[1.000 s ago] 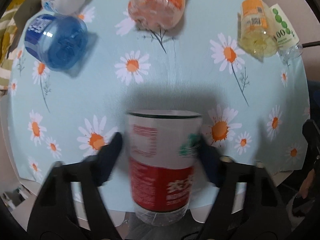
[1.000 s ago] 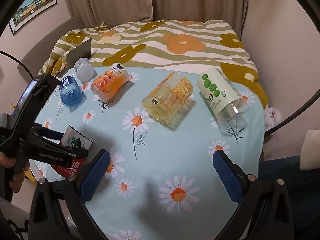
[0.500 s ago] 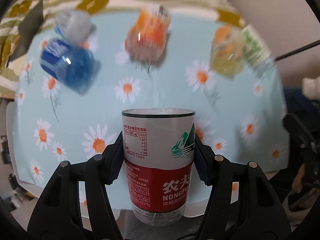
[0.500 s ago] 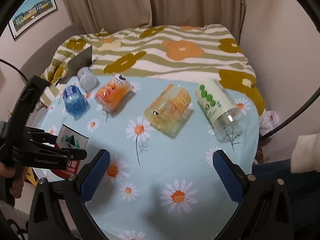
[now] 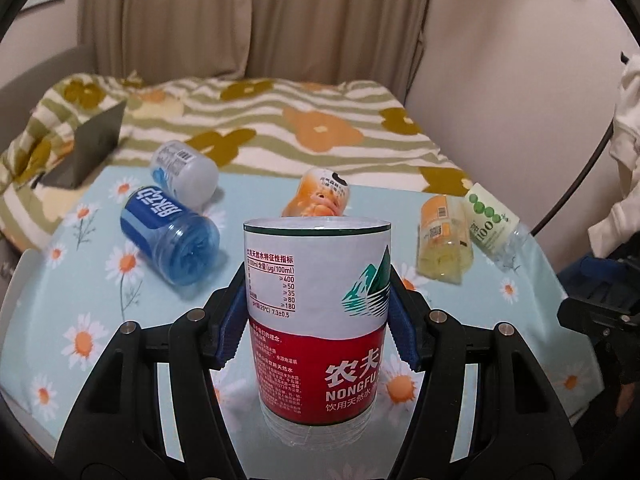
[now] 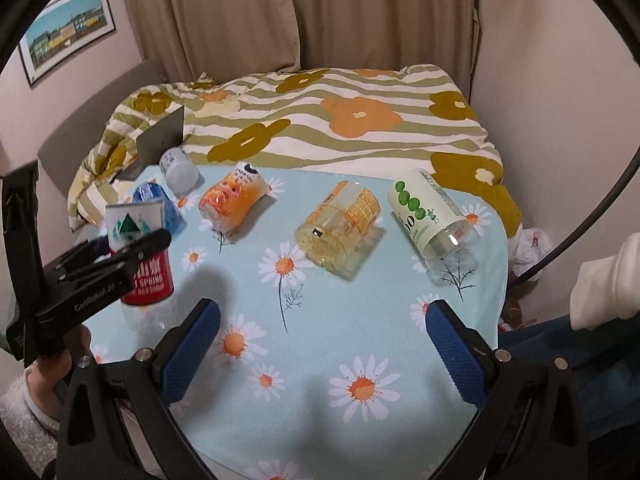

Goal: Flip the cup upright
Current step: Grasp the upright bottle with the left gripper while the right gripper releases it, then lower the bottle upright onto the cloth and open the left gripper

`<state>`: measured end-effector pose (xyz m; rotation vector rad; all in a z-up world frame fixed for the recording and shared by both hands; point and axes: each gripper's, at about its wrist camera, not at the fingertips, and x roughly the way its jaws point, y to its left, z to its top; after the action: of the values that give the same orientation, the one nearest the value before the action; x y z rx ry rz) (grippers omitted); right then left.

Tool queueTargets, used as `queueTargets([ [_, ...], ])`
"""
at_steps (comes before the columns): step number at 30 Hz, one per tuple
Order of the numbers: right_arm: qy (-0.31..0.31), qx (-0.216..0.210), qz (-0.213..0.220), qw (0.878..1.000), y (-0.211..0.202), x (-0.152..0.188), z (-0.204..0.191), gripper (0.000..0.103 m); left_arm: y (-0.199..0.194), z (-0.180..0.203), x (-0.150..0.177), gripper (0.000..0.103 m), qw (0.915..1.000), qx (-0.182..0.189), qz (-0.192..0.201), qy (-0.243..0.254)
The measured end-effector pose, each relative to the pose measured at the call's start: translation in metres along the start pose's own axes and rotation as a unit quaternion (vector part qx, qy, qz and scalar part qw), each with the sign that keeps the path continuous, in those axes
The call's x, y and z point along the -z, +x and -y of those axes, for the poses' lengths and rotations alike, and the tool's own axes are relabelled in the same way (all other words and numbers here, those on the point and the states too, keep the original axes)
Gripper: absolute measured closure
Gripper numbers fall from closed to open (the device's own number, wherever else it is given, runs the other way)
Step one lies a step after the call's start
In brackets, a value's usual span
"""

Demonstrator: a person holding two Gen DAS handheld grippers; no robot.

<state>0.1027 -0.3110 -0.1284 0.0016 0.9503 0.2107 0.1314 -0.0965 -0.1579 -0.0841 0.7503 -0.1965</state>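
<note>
Cup (image 5: 318,312), a cut bottle with a red-and-white label reading "NONGFU" in the left wrist view and "SPRING" in the right, stands upright near the worktop's (image 6: 320,344) near left edge, the left gripper's (image 5: 318,316) jaws closed on its sides. Behind it lie a blue bottle (image 5: 170,236), an orange one (image 5: 320,200), a yellow one (image 5: 444,240) and a green-dotted one marked "100" (image 5: 490,224). The right gripper (image 6: 320,348) hovers, jaws wide apart.
</note>
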Motion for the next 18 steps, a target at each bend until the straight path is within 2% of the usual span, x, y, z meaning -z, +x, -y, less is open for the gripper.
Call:
queueTargets([
  [7, -0.028, 0.013, 0.004, 1.0, 0.006, 0.012, -0.014, 0.0, 0.0, 0.008, 0.024, 0.037, 0.9983, -0.011, 0.043, 0.038],
  [11, -0.024, 0.008, 0.003, 1.0, 0.009, 0.018, -0.017, 0.0, -0.005, 0.011, 0.035, 0.036, 0.9967, -0.012, 0.063, 0.05],
  [18, -0.022, 0.006, 0.001, 1.0, 0.008, 0.023, -0.023, 0.0, -0.018, 0.006, 0.048, 0.036, 0.9965, -0.013, 0.076, 0.034],
])
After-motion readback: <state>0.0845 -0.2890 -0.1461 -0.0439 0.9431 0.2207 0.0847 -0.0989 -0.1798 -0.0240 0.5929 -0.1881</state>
